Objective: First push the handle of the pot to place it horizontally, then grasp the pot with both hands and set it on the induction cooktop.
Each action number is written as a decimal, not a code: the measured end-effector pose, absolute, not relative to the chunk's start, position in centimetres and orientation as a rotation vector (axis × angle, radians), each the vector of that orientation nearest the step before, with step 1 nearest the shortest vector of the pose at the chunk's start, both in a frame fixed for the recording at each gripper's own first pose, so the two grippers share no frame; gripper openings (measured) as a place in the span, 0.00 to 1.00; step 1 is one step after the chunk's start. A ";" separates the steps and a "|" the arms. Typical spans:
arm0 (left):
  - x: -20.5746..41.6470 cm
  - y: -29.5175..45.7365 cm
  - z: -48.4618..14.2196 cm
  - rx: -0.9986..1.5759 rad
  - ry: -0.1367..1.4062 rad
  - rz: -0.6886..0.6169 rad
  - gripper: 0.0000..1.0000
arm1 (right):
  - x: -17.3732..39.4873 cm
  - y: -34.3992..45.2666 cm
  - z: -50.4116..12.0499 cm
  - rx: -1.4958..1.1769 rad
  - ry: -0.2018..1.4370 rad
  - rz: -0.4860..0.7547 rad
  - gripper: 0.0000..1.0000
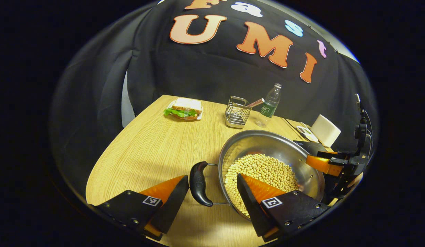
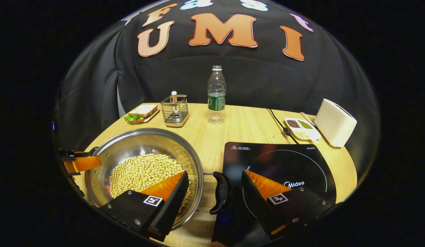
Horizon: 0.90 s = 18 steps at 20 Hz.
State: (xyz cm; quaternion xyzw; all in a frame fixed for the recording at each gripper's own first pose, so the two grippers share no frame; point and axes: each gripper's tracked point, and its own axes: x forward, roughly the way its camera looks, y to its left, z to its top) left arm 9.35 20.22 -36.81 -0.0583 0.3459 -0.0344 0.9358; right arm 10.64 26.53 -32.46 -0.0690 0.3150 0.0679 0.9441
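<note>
Both grippers' open jaws straddle the pot's (image 1: 271, 161) black handles.

Left tongs (image 1: 212, 192) spread wide, low, pointing fwd; right tongs (image 2: 215, 187) same, fingers apart.

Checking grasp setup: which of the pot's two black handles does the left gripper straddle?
The handle on the side away from the induction cooktop; the other handle sits between the right gripper's fingers.
</note>
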 end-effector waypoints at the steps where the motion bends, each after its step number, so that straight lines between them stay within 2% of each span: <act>1: 9.5 20.1 -36.8 -0.119 0.704 -0.076 0.90 | 10.7 26.5 -32.6 -0.138 0.649 0.137 0.96; 8: 9.9 20.1 -37.7 -0.141 0.717 -0.090 0.92 | 9.7 27.1 -33.5 -0.126 0.685 0.146 0.94; 10: 9.8 20.7 -38.2 -0.136 0.724 -0.081 0.71 | 9.8 27.2 -33.5 -0.128 0.680 0.141 0.90; 11: 9.9 20.6 -38.1 -0.139 0.721 -0.086 0.63 | 10.0 26.9 -33.5 -0.142 0.667 0.122 0.83; 12: 9.9 20.7 -37.9 -0.143 0.716 -0.086 0.60 | 10.0 26.9 -33.4 -0.144 0.668 0.117 0.78; 13: 10.2 20.9 -37.9 -0.153 0.704 -0.077 0.58 | 9.9 26.9 -33.1 -0.132 0.658 0.106 0.65; 14: 10.5 21.2 -37.7 -0.162 0.688 -0.064 0.54 | 9.9 27.0 -33.1 -0.107 0.656 0.098 0.64; 15: 10.5 21.4 -37.4 -0.170 0.681 -0.044 0.49 | 10.0 27.1 -33.4 -0.079 0.661 0.091 0.53; 16: 10.4 21.4 -37.4 -0.166 0.689 -0.033 0.47 | 9.9 27.1 -33.2 -0.052 0.668 0.088 0.53; 17: 10.2 21.3 -37.6 -0.164 0.696 -0.023 0.42 | 9.9 27.2 -33.4 -0.035 0.680 0.090 0.47; 18: 9.9 21.3 -37.8 -0.162 0.715 -0.012 0.42 | 9.7 27.1 -33.3 -0.018 0.690 0.093 0.45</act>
